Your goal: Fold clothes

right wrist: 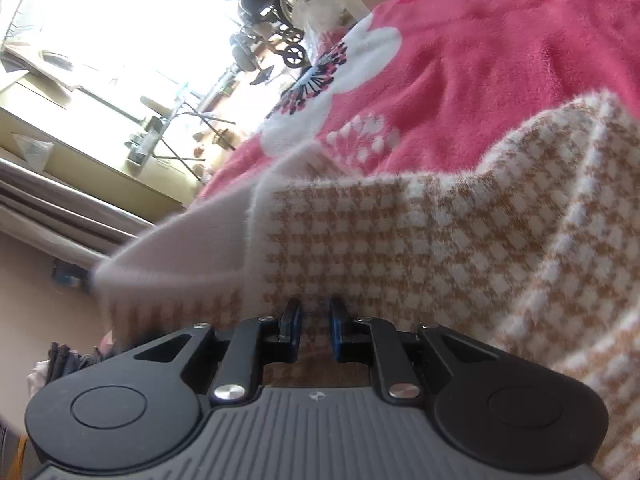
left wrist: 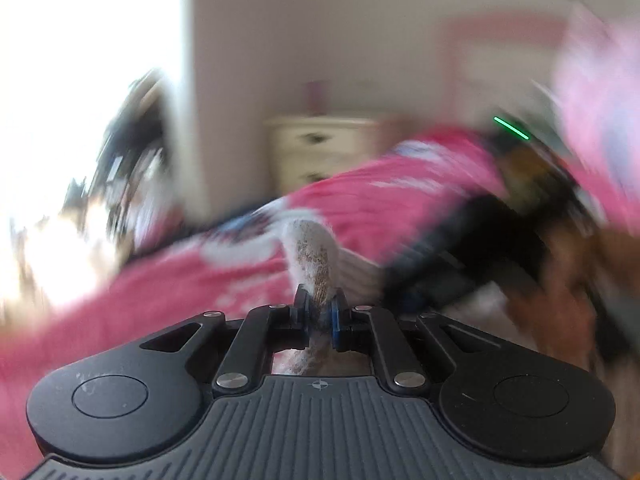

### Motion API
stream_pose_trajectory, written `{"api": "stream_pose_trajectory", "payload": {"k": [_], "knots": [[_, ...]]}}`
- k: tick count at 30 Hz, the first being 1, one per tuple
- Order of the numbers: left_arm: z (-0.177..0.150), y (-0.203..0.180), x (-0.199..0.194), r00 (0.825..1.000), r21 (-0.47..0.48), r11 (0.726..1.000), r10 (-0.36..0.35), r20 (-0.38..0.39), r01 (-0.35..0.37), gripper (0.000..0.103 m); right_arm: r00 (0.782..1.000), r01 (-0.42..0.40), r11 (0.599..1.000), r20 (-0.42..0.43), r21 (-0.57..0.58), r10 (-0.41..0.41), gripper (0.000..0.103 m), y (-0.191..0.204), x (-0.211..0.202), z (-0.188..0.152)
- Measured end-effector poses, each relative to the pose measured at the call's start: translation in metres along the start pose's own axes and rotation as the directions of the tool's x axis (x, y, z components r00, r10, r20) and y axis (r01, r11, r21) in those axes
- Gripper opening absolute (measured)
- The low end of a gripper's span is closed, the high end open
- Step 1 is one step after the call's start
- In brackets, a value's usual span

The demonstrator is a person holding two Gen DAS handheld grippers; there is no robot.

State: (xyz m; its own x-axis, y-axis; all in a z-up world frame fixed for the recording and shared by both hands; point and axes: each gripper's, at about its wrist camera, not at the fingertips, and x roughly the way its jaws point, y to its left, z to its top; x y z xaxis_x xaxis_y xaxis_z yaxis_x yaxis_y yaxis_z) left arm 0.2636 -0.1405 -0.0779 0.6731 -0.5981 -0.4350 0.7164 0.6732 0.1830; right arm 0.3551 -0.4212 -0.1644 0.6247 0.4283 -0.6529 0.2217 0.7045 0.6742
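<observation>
A pink fleece blanket with white flower shapes fills the upper right of the right wrist view and runs as a blurred pink band across the middle of the left wrist view. It covers what looks like a bed.

On the blanket lies the garment, a fuzzy knit in a tan and white check with a plain pale band along its left edge. It takes up the centre and lower right of the right wrist view. In the left wrist view only a narrow bunched ridge of it rises from the lower centre.

The left wrist view is heavily smeared. A cream chest of drawers stands against the wall at upper centre, and a short green light streak shows at the upper right.

A bright window washes out the upper left of the right wrist view, with a dark wheeled frame at top centre.

The left tongs are pinched narrow on the ridge of the garment. The right tongs stand narrow with check fabric between the 2 fingers; the grip appears closed on the cloth.

No brand, label or writing can be read in either view.
</observation>
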Motion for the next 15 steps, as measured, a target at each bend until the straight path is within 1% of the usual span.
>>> {"api": "stream_pose_trajectory", "payload": {"k": [2, 4, 6, 8, 10, 12, 15], "knots": [[-0.009, -0.014, -0.006, 1.000, 0.115, 0.993, -0.018, 0.008, 0.017, 0.008, 1.000, -0.010, 1.000, -0.006, 0.006, 0.010, 0.019, -0.003, -0.006, 0.000], [-0.019, -0.028, -0.012, 0.999, 0.229, 0.973, -0.037, 0.013, 0.033, 0.008, 1.000, -0.010, 1.000, -0.018, -0.002, 0.010, 0.019, -0.004, -0.015, 0.000], [-0.028, -0.042, -0.018, 0.998, 0.339, 0.939, -0.057, 0.016, 0.048, 0.008, 1.000, 0.001, 0.999, -0.031, -0.040, -0.002, 0.019, -0.005, -0.030, 0.001], [-0.037, -0.054, -0.023, 0.997, 0.437, 0.897, -0.075, 0.017, 0.060, 0.008, 1.000, 0.012, 0.997, -0.024, -0.082, -0.014, 0.019, -0.005, -0.051, 0.004], [-0.043, -0.054, -0.027, 0.997, 0.486, 0.872, -0.080, 0.014, 0.063, 0.008, 0.999, 0.035, 0.994, 0.013, -0.103, -0.034, 0.020, -0.006, -0.076, 0.011], [-0.047, -0.054, -0.030, 0.996, 0.535, 0.842, -0.088, 0.009, 0.069, 0.008, 0.995, 0.059, 0.991, 0.082, -0.116, -0.050, 0.020, -0.004, -0.101, 0.020], [-0.055, -0.057, -0.033, 0.995, 0.611, 0.787, -0.102, -0.004, 0.083, 0.008, 0.975, 0.095, 0.984, 0.212, -0.153, -0.062, 0.020, 0.014, -0.120, 0.036]]}}
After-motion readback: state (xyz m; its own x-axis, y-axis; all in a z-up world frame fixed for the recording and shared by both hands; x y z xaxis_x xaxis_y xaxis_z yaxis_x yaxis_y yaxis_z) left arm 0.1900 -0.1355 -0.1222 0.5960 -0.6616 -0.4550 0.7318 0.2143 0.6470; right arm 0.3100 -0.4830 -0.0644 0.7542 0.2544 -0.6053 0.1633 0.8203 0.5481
